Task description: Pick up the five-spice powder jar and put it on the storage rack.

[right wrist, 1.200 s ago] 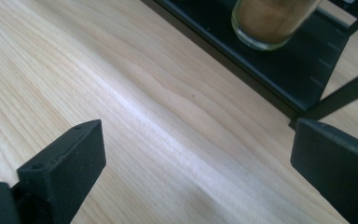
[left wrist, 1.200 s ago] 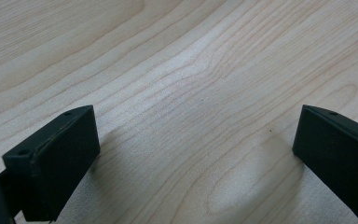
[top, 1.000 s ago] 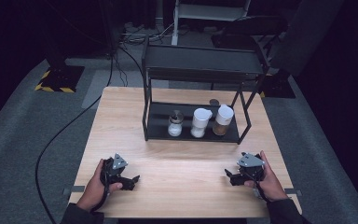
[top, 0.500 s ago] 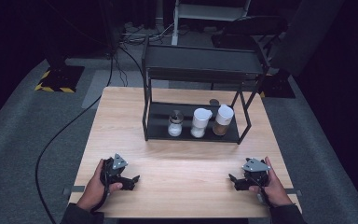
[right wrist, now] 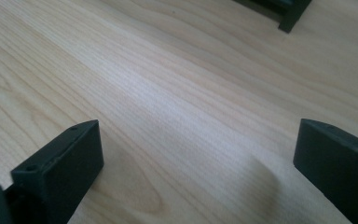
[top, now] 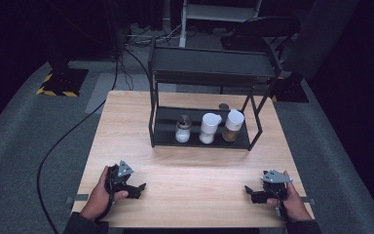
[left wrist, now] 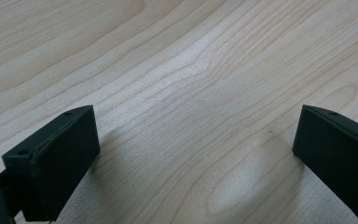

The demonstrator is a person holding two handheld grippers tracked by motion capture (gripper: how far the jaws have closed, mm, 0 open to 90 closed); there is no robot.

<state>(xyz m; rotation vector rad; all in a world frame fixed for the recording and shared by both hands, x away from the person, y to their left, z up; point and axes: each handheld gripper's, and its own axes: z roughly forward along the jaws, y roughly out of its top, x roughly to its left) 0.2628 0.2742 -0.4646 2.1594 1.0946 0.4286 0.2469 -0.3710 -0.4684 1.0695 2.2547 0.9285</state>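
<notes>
Both grippers rest low over the wooden table (top: pixel 195 168) near its front edge, each held in a hand. My left gripper (top: pixel 139 188) sits at the front left, jaws wide apart over bare wood (left wrist: pixel 196 135), nothing between them. At the front right, my right gripper (top: pixel 250 192) points left; its jaws have just been opening and stand open with only wood between them (right wrist: pixel 198 144). Farther back stands a black two-tier rack (top: pixel 209 73). Its lower shelf carries a glass shaker (top: pixel 182 129), a white-lidded jar (top: pixel 209 127) and a jar of brown contents (top: pixel 233 125).
A small dark round object (top: pixel 223 106) lies at the back of the lower shelf. A foot of the rack (right wrist: pixel 291 16) shows at the top of the right gripper view. A black cable (top: pixel 53 156) runs along the floor left of the table.
The right hand with its gripper has slid toward the table's near edge and a little to the right. The left hand has stayed put.
</notes>
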